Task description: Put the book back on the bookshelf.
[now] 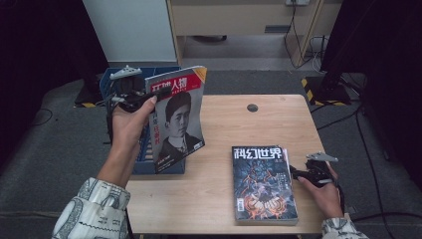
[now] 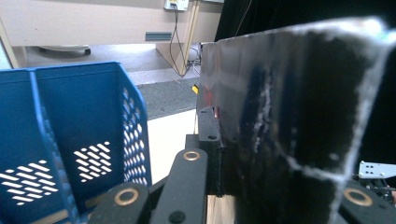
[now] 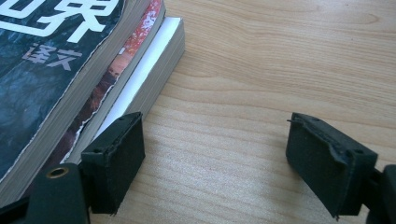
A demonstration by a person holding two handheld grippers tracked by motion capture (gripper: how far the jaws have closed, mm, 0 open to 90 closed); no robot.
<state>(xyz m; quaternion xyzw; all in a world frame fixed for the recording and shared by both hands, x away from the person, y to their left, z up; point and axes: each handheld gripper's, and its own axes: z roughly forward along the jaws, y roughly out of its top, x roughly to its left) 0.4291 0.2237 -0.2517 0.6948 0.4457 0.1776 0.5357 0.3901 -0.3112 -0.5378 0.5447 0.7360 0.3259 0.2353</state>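
A magazine [image 1: 179,117] with a portrait cover and red title is held upright above the table's left side, my left gripper [image 1: 149,99] shut on its left edge. In the left gripper view its glossy back [image 2: 299,121] stands pinched at my left gripper [image 2: 219,140]. A blue perforated file rack [image 1: 144,164] stands just left of it, its open slots [image 2: 84,130] close by. A stack of magazines [image 1: 263,184] lies flat at the front right. My right gripper [image 1: 293,172] rests open on the wood beside the stack's right edge [image 3: 70,70], jaws [image 3: 215,158] apart with nothing between them.
The wooden table [image 1: 224,129] has a round cable hole [image 1: 252,107] near its far edge. Beyond it are grey floor, a white panel, wooden furniture and cables. Black stands with striped bases flank the table.
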